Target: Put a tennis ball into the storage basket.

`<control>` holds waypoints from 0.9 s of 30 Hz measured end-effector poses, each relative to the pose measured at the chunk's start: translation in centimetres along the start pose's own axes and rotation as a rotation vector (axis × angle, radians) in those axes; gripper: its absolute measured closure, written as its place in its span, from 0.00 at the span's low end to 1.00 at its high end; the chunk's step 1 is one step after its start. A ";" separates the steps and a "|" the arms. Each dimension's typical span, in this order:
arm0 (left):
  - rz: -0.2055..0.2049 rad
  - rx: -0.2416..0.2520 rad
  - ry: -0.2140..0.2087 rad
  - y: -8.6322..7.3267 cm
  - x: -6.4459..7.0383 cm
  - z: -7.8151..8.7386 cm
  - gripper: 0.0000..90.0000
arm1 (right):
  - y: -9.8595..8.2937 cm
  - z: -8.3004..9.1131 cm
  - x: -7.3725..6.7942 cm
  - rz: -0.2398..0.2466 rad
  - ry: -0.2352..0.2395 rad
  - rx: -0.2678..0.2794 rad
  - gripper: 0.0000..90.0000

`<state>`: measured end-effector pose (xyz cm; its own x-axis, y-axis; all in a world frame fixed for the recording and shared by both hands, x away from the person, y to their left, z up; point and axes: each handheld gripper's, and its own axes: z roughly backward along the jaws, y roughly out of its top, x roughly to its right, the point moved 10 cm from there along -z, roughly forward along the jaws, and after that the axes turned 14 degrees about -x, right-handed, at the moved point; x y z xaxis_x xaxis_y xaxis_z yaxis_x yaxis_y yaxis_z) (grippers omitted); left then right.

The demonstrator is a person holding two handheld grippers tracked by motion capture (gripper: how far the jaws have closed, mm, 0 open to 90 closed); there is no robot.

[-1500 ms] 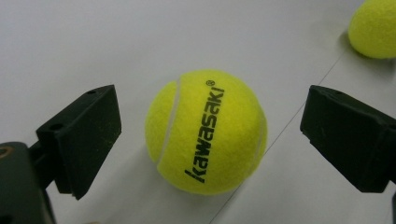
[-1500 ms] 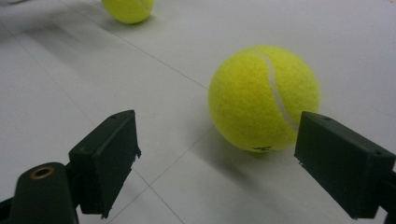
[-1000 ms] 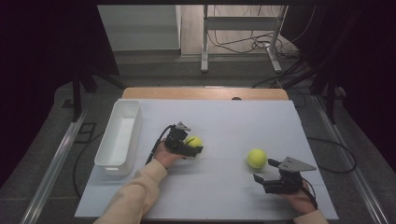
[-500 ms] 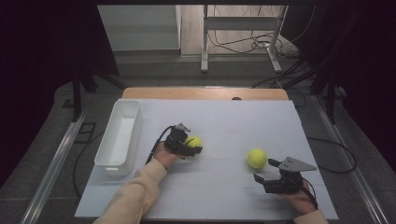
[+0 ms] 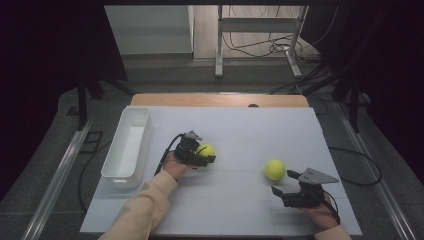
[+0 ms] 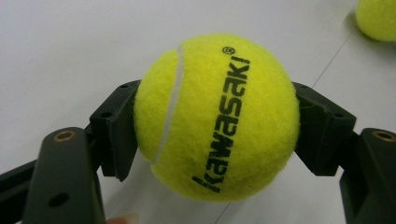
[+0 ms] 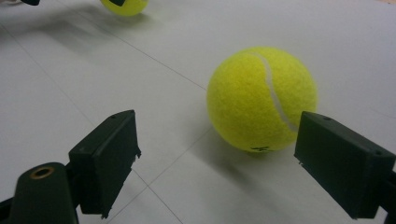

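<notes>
**Holding one ball, lining up on the second**

Comparing with a second ago, the left gripper (image 6: 217, 140) is still clamping its tennis ball (image 6: 217, 116) between both jaws. The right gripper (image 7: 215, 163) is edging forward, jaws spread; the second ball (image 7: 261, 98) is sitting just ahead of them, ungrasped.

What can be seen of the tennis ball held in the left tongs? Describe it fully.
The held tennis ball is bright yellow and fuzzy like felt, with one curved white seam and black "kawasaki" lettering running up its face. The left tongs clamp it at its two sides, one black jaw pressed against each. In the high view it sits left of centre over the white table, right of the white bin. Whether it touches the table cannot be told.
</notes>
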<state>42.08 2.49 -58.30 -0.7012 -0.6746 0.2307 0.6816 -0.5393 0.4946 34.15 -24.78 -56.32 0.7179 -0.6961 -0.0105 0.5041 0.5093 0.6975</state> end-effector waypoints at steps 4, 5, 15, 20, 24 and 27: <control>-0.002 0.014 0.001 0.1 0.1 0.4 0.29 | 0.0 0.0 0.0 0.001 -0.002 -0.004 0.16; -0.004 0.020 0.004 0.2 0.1 0.5 0.29 | 0.0 0.0 0.0 0.001 -0.002 -0.004 0.16; -0.017 0.069 0.005 0.6 0.5 2.4 0.29 | 0.0 0.0 0.0 0.002 -0.002 0.000 0.16; -0.019 0.088 0.006 0.8 0.6 3.1 0.29 | -0.1 0.0 0.0 0.005 -0.006 -0.007 0.16; -0.021 0.097 0.005 0.9 0.8 3.5 0.29 | -0.1 0.0 0.0 0.005 -0.005 -0.005 0.16; -0.022 0.105 0.005 1.0 0.9 3.8 0.29 | -0.1 0.0 0.0 0.004 -0.005 -0.006 0.16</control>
<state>41.35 3.29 -54.44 -0.7143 -0.6660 0.2148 0.6404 -0.4984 0.5844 34.16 -24.81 -56.39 0.7174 -0.6967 -0.0040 0.5042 0.5153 0.6930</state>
